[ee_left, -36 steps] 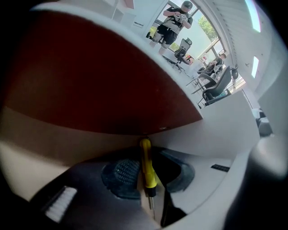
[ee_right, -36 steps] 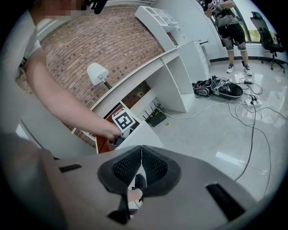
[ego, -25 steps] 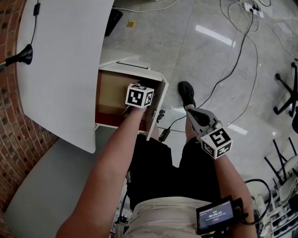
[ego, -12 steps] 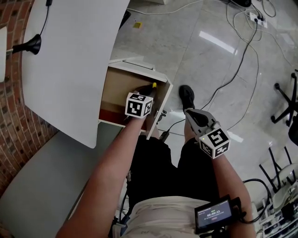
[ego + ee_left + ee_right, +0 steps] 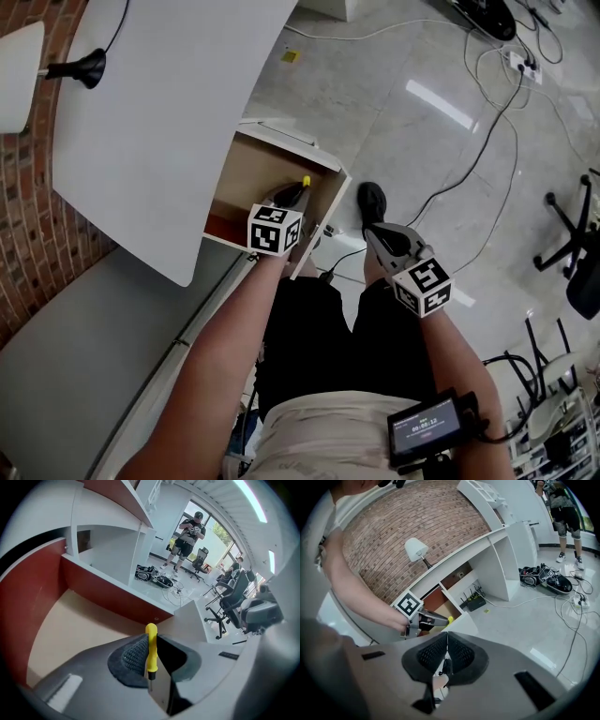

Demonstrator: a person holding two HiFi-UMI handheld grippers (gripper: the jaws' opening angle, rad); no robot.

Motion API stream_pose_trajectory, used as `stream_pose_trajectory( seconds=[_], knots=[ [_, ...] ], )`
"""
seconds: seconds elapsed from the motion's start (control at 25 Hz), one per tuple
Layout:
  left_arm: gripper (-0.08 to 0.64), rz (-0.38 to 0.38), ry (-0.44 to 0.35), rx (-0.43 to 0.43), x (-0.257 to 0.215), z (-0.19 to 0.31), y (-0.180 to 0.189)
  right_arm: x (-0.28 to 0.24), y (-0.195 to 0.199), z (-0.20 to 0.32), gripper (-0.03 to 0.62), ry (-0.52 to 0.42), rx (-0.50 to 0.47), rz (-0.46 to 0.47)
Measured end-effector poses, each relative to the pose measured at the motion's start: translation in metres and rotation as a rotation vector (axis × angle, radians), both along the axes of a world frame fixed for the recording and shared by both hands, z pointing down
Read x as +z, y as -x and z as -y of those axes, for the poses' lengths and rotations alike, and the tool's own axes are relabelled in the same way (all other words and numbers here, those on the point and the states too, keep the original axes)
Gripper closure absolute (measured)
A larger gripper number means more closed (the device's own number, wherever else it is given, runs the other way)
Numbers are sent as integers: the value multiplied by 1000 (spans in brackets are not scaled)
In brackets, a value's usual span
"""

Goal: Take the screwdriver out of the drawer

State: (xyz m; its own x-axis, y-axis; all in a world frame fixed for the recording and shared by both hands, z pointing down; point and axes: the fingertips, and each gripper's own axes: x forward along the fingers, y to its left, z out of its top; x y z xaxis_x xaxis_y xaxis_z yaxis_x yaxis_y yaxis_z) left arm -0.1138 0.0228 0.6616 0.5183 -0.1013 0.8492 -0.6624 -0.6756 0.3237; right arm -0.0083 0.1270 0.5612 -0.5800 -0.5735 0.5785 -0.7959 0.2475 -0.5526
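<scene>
Head view: the left gripper [image 5: 292,194] holds the yellow screwdriver [image 5: 306,181] just above the open drawer [image 5: 246,178] under the white table [image 5: 159,122]. The right gripper [image 5: 373,234] hangs to the right, well apart.
Left gripper view: the jaws clamp the handle, with the drawer floor beneath. Lift straight up with a steady pinch, clear of the drawer walls.
Right gripper view: the jaws are together and empty; best kept out of the way.

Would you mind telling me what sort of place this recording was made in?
Probably an office or lab workspace: swivel office chairs stand about, cables trail across a polished floor, and a white desk with an open drawer sits against a brick wall.
</scene>
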Motion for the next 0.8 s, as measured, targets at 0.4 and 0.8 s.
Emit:
stream_pose_trajectory(
  seconds=[0.4, 0.8],
  knots=[
    [508, -21, -59, -106, -44, 1, 13, -10, -6, 11, 586, -16, -69, -6],
    [535, -48, -155, -172, -96, -5, 21, -32, -5, 25, 585, -44, -173, -13]
  ],
)
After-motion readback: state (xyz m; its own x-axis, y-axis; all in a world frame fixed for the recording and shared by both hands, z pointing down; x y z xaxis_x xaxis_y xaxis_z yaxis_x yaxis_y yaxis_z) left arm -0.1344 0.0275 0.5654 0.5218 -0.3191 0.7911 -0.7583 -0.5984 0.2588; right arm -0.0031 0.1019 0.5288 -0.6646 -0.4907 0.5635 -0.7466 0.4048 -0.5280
